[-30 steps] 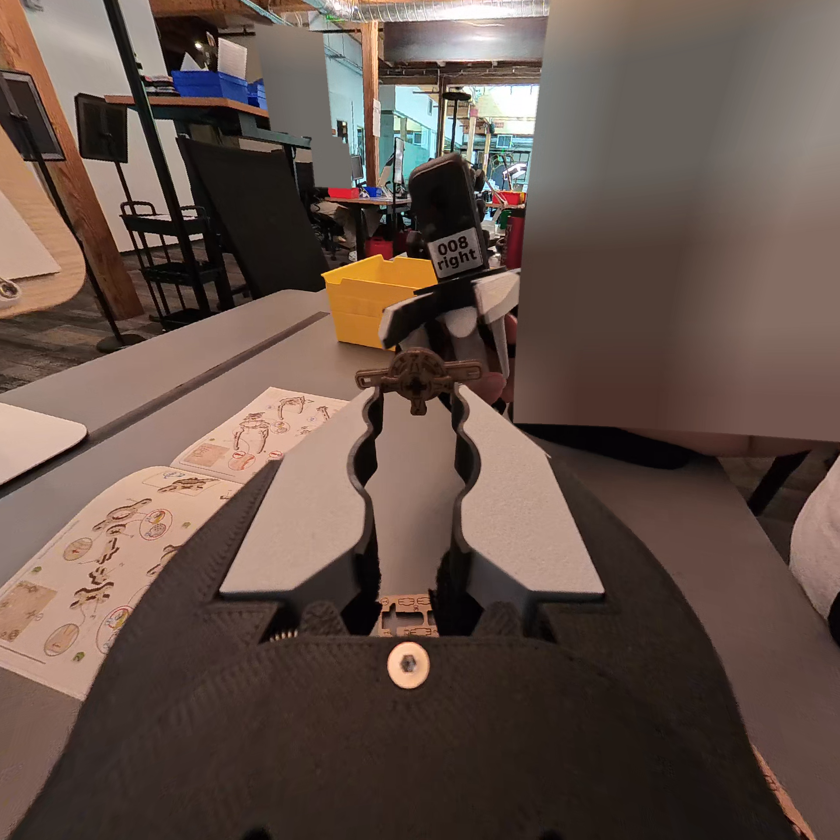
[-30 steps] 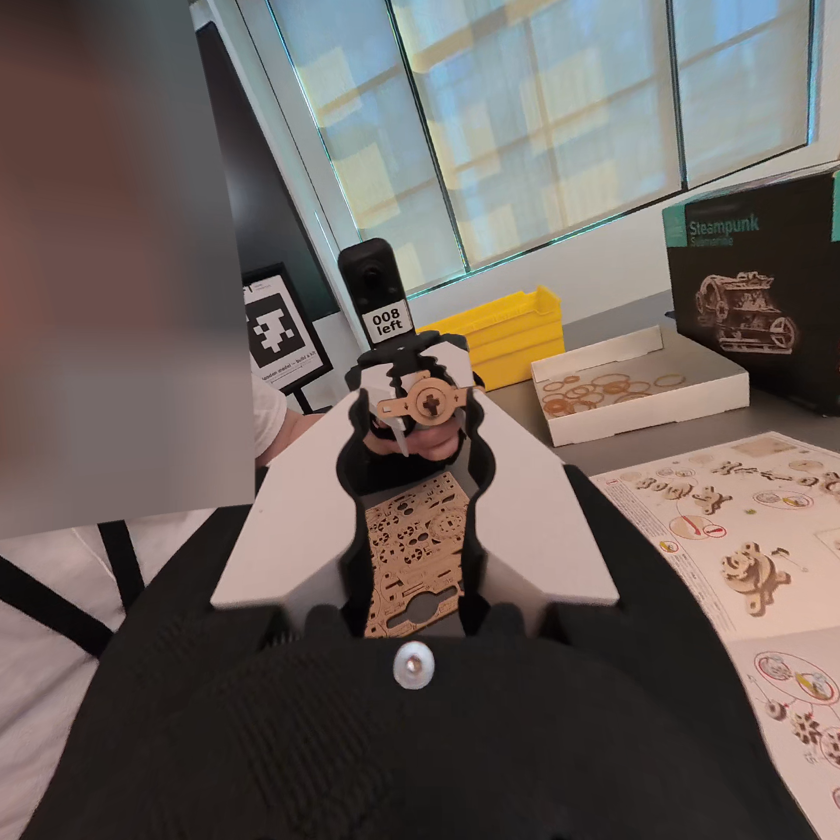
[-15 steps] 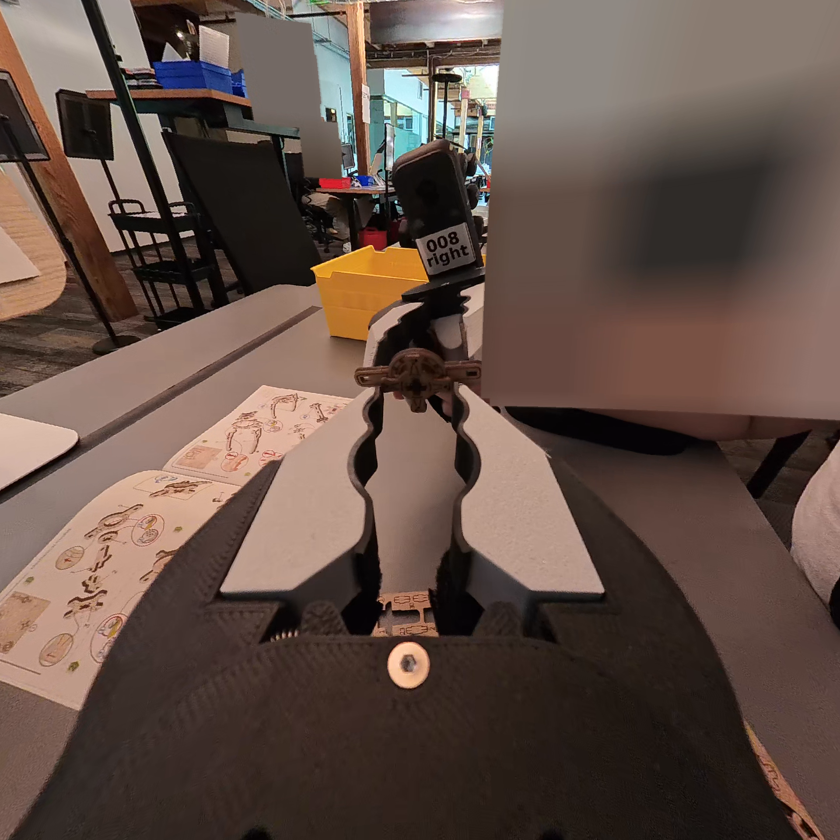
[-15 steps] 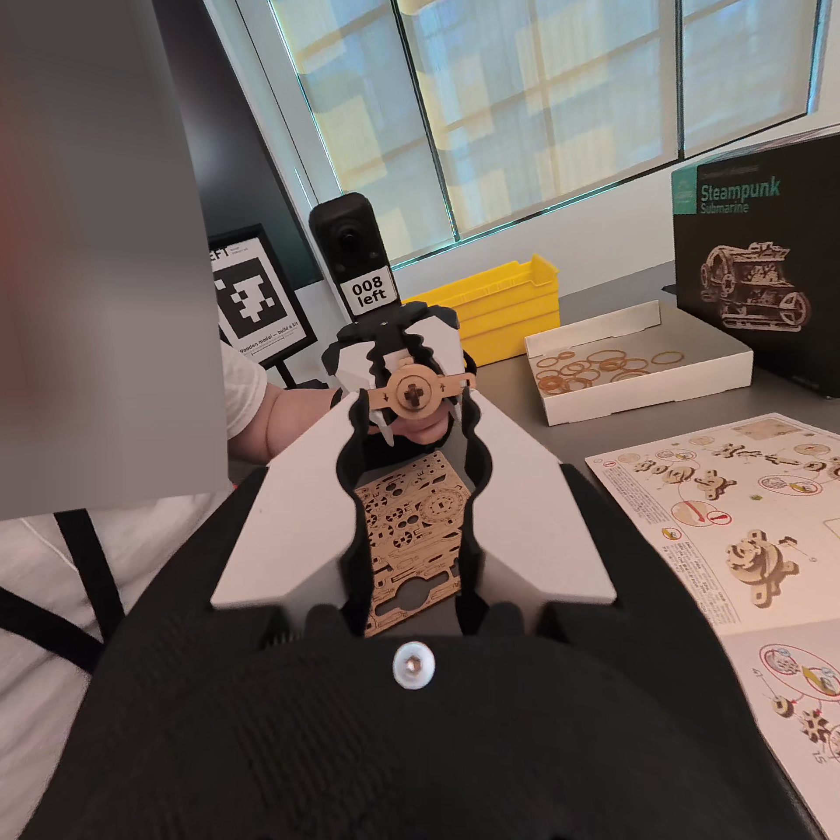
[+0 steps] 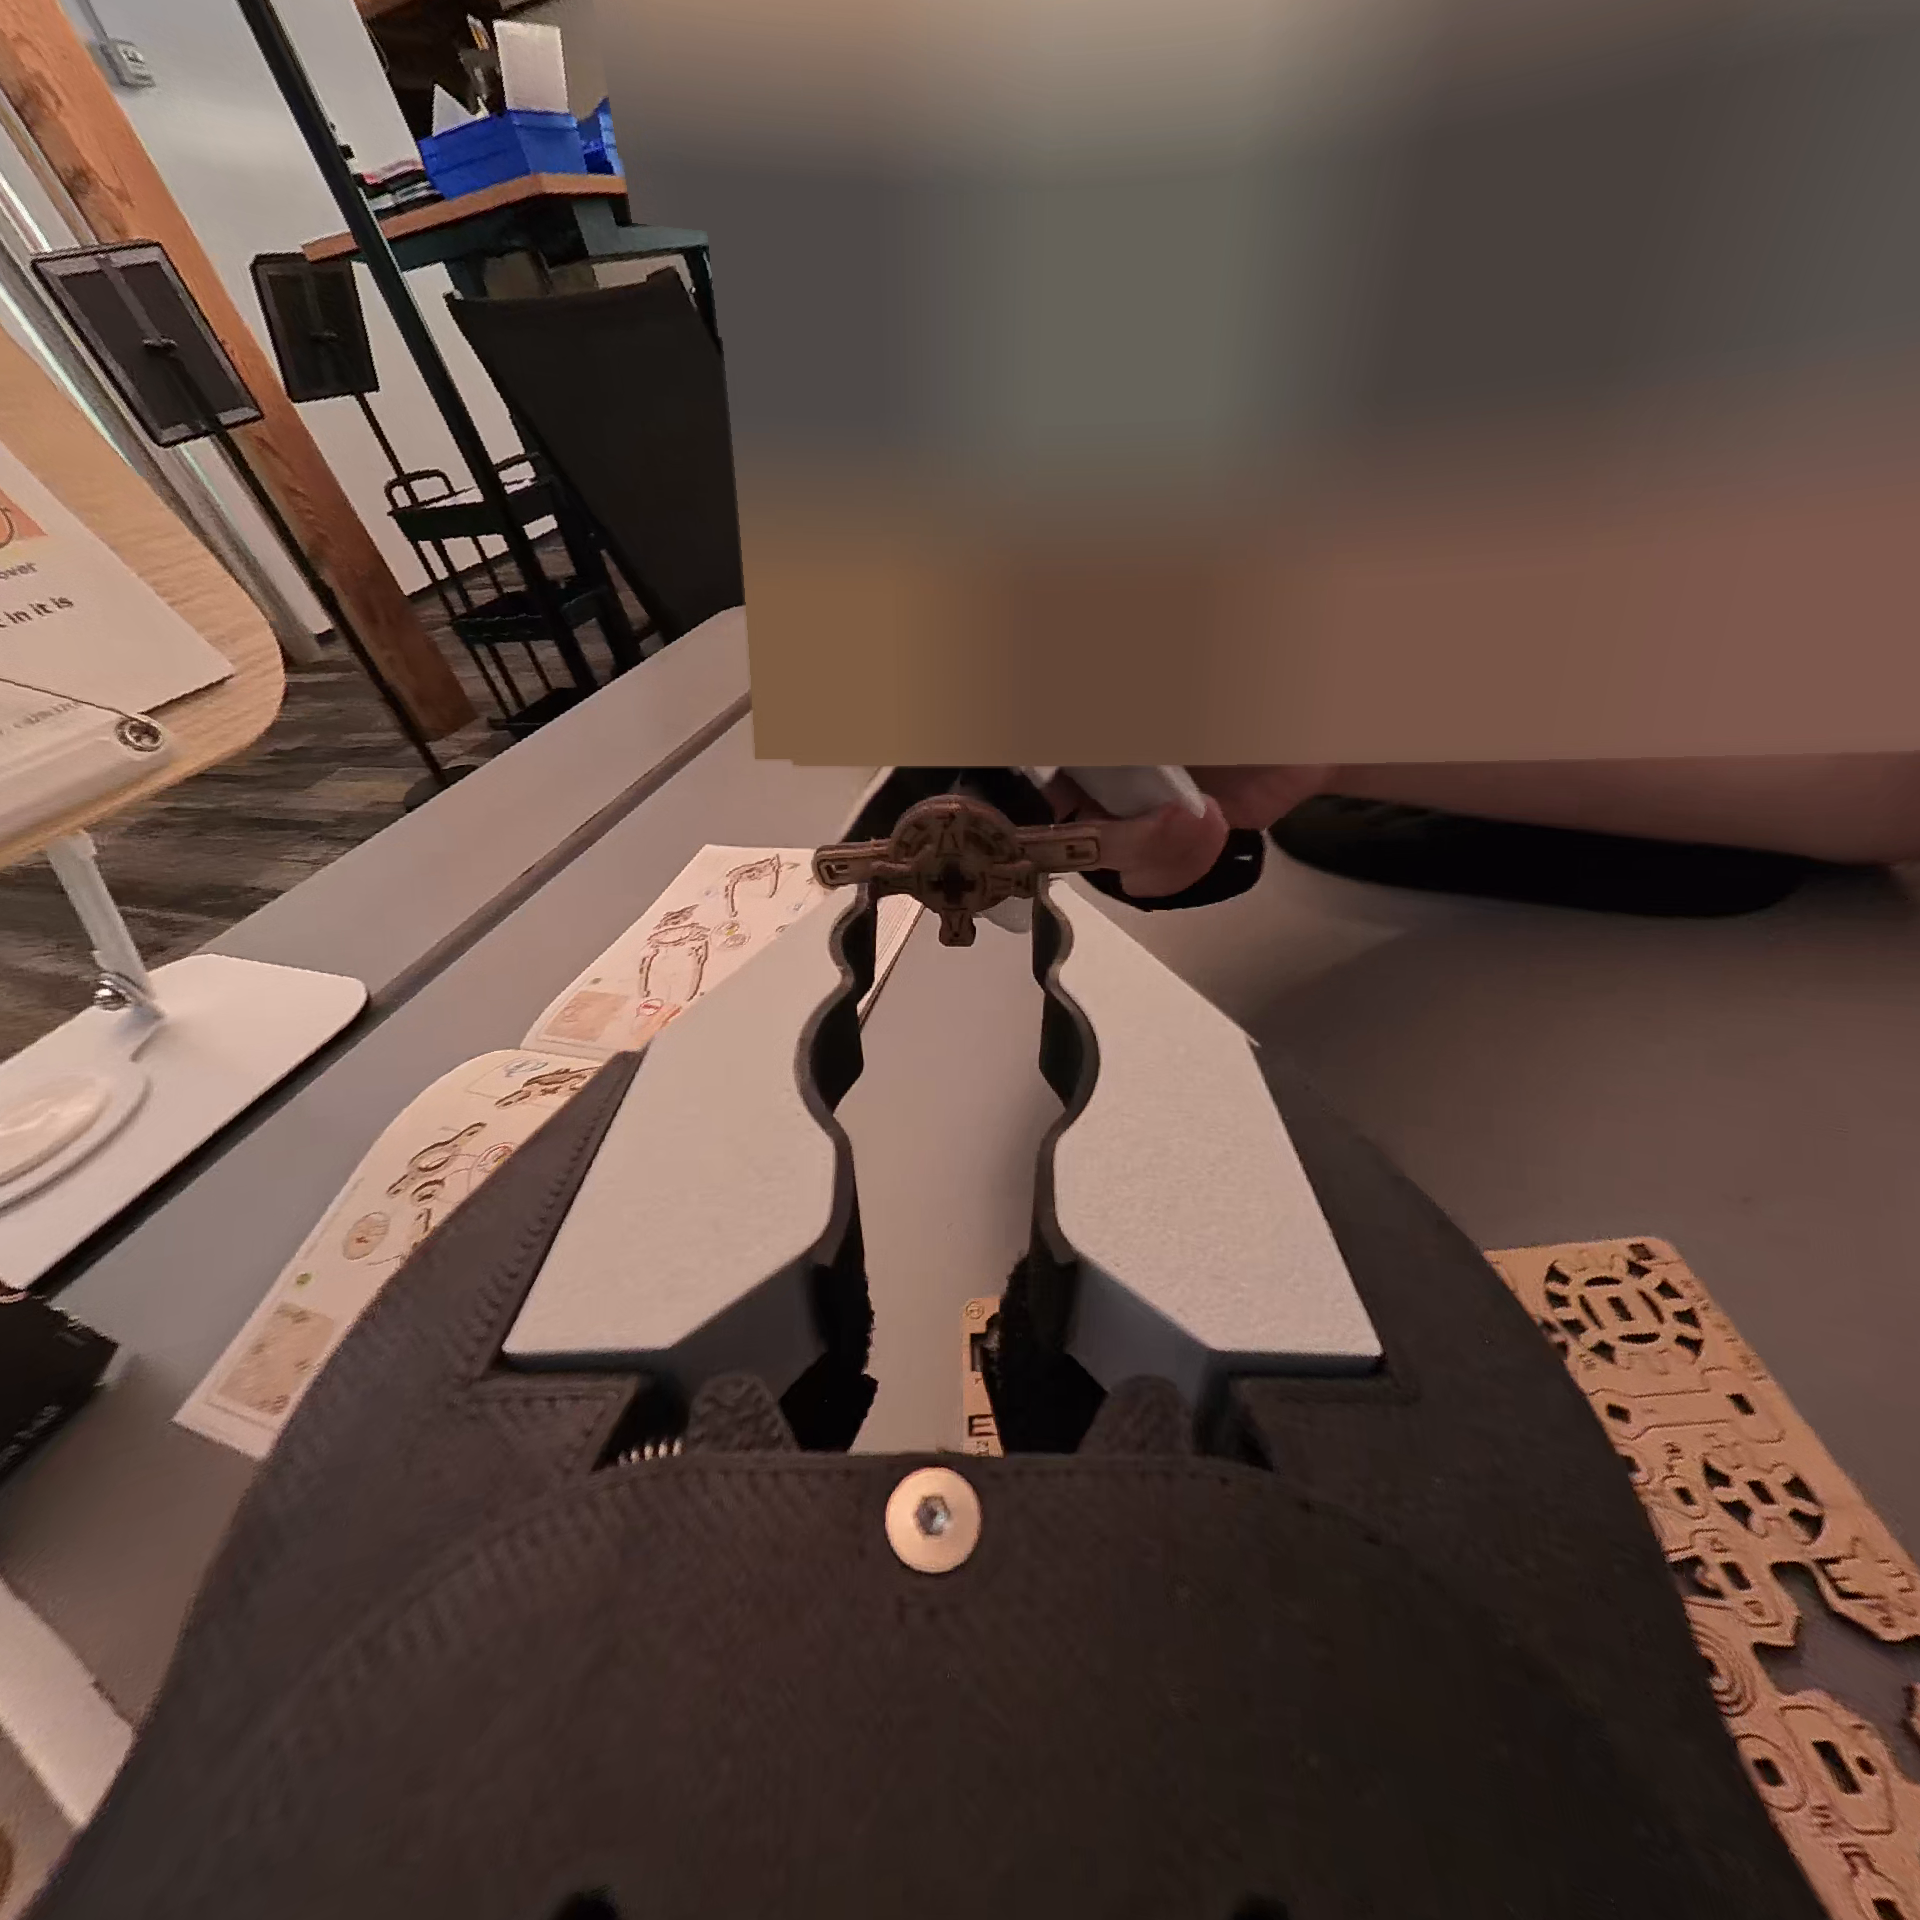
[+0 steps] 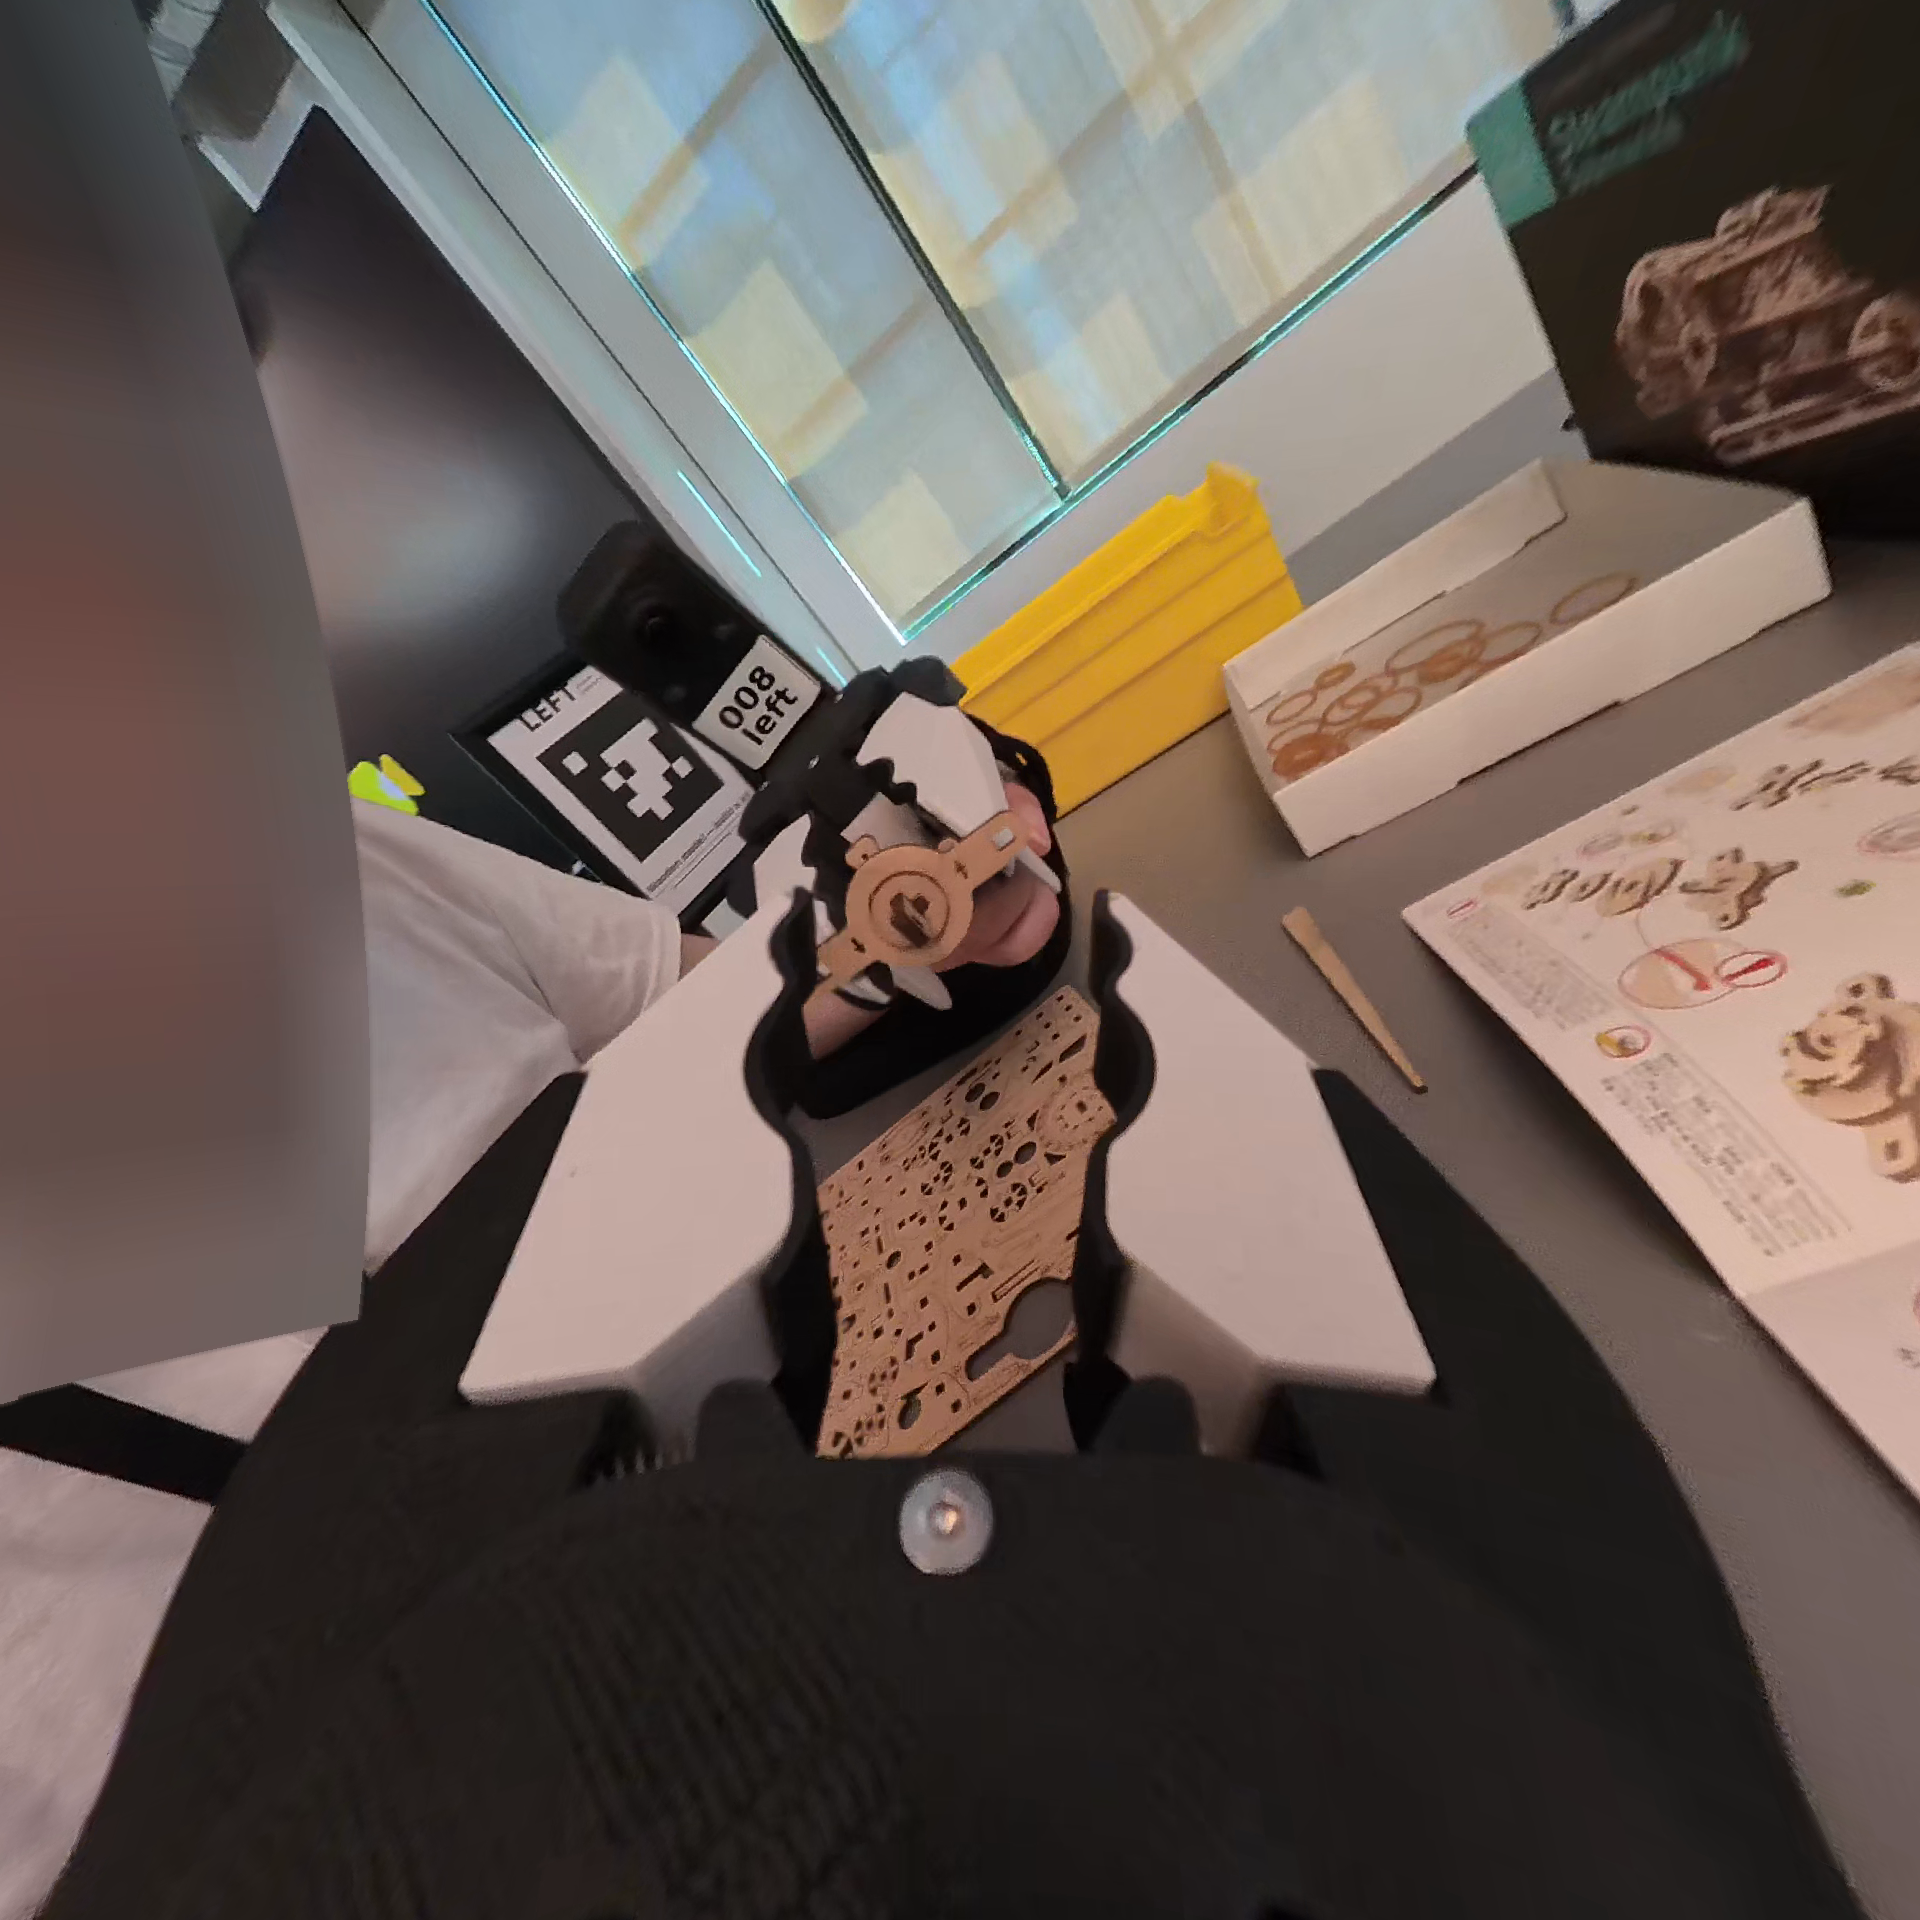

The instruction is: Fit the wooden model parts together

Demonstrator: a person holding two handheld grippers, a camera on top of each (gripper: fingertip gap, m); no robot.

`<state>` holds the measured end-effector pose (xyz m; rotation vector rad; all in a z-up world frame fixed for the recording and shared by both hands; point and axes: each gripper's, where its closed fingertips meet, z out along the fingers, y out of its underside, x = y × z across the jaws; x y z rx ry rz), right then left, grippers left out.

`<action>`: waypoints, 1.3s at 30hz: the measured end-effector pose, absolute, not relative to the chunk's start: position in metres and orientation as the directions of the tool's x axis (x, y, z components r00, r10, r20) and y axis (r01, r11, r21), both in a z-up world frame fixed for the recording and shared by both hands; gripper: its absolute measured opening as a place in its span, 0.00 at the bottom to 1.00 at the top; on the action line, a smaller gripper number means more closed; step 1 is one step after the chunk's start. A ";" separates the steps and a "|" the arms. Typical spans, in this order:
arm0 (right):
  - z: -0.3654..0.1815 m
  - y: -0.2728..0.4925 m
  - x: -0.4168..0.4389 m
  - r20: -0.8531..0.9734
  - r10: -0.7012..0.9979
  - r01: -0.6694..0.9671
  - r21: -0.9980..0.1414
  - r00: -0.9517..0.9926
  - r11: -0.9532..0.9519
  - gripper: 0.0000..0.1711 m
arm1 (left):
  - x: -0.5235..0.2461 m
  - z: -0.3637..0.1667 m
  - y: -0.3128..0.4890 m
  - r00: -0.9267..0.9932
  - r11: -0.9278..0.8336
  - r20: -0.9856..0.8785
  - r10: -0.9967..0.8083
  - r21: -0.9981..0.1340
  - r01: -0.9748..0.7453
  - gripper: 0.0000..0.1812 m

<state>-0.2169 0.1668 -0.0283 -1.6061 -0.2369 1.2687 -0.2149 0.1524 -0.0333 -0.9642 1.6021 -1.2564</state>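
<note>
The left gripper (image 5: 948,914) pinches a round wooden model part with side arms (image 5: 954,867) above the grey table (image 5: 1507,1091). The right gripper (image 6: 940,935) is spread apart, holding nothing. A perforated tan wooden parts sheet (image 6: 966,1226) lies near the table's front edge, an illustrated instruction sheet (image 6: 1704,1039) beside it. A yellow plastic bin (image 6: 1132,665), a white cardboard tray (image 6: 1538,717) and a dark printed box (image 6: 1745,260) stand toward the far edge below the windows (image 6: 883,260).

Open-plan workshop or lab. Grey worktable (image 5: 1558,1091), timber post (image 5: 208,364), shelf of blue bins (image 5: 499,166), black rolling cart (image 5: 520,613). Fiducial marker sign (image 6: 623,779) and yellow bin (image 6: 1132,665) near table's far edge, under large windows (image 6: 935,260).
</note>
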 end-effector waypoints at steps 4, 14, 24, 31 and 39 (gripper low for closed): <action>-0.031 0.166 -0.223 -0.603 0.682 -0.392 -0.794 0.414 -0.465 0.29 | -0.214 -0.037 0.151 -0.331 0.213 -0.177 -0.927 -0.974 -0.076 0.15; -0.022 0.161 -0.225 -0.497 0.742 -0.350 -0.862 0.450 -0.366 0.24 | -0.215 -0.029 0.145 -0.396 0.035 0.001 -0.918 -0.996 -0.084 0.15; -0.026 0.159 -0.228 -0.538 0.739 -0.352 -0.838 0.407 -0.416 0.23 | -0.215 -0.033 0.146 -0.390 0.076 -0.031 -0.920 -0.992 -0.100 0.15; -0.022 0.157 -0.228 -0.572 0.741 -0.384 -0.810 0.351 -0.444 0.22 | -0.219 -0.030 0.143 -0.434 0.019 0.025 -0.901 -0.995 -0.097 0.16; -0.021 0.155 -0.229 -0.540 0.755 -0.364 -0.833 0.372 -0.417 0.21 | -0.220 -0.026 0.143 -0.453 -0.033 0.072 -0.888 -0.995 -0.094 0.15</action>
